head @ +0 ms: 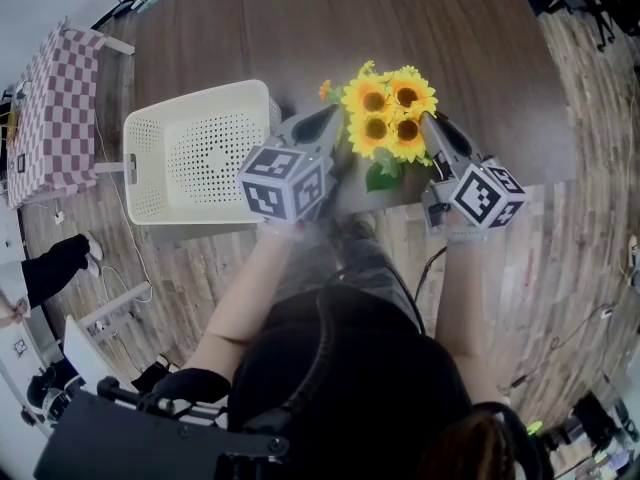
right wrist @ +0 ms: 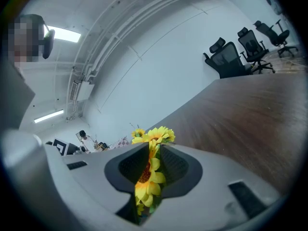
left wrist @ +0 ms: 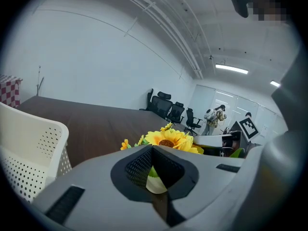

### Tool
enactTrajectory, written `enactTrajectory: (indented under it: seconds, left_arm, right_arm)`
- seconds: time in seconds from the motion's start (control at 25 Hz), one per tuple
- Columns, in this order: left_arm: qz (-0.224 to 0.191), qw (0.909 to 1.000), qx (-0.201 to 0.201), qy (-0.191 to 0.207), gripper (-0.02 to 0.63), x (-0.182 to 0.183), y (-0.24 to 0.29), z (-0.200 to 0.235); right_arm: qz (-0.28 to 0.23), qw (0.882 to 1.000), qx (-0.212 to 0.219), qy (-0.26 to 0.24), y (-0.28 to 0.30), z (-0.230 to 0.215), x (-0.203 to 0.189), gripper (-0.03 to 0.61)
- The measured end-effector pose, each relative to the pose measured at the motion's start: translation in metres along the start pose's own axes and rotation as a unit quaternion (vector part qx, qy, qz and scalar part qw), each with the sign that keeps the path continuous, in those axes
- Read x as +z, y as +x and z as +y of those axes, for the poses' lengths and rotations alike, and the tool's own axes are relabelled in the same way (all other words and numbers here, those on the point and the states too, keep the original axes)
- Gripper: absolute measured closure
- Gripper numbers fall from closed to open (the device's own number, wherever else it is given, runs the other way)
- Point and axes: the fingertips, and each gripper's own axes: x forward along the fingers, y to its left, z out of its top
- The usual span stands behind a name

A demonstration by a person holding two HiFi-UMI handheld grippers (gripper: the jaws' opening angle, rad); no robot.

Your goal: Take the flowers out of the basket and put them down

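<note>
A bunch of yellow sunflowers (head: 388, 113) with green leaves lies on the dark wooden table (head: 300, 28), to the right of the cream perforated basket (head: 200, 93). The basket holds nothing. My left gripper (head: 332, 116) is shut and its tip rests at the bunch's left side, beside a small orange bloom. In the left gripper view the sunflowers (left wrist: 168, 139) show just beyond the closed left gripper (left wrist: 153, 150), with the basket wall (left wrist: 33, 153) at left. My right gripper (head: 432, 123) is at the bunch's right side. Its jaws stand apart around a sunflower (right wrist: 156, 134), seen past the right gripper (right wrist: 154, 148).
The table's front edge runs just below the flowers, above wood flooring. A pink checked cloth (head: 60, 108) covers a small table at far left. Black office chairs (left wrist: 166, 107) stand beyond the table's far end, and a person (left wrist: 214, 117) stands in the background.
</note>
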Motion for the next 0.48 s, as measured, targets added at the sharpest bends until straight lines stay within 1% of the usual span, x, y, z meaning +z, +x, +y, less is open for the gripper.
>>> enactTrajectory:
  seconds: [0.2, 0.24, 0.28, 0.48]
  left_arm:
    - [-0.001, 1.0, 0.002, 0.0, 0.612, -0.002, -0.003, -0.002]
    - [-0.002, 1.0, 0.002, -0.001, 0.612, -0.002, -0.003, -0.003]
    - [-0.004, 1.0, 0.003, -0.001, 0.612, -0.001, -0.004, -0.003]
    - [-0.013, 0.9999, 0.004, -0.001, 0.612, 0.002, -0.009, -0.008]
  right_arm:
    - [-0.005, 1.0, -0.005, -0.001, -0.006, 0.0, 0.0, 0.503]
    - [-0.005, 1.0, -0.007, -0.002, -0.008, 0.001, -0.001, 0.474]
    - [-0.004, 1.0, -0.01, -0.004, -0.009, 0.0, -0.001, 0.465]
    - [-0.016, 1.0, -0.005, -0.007, -0.017, 0.003, 0.0, 0.465]
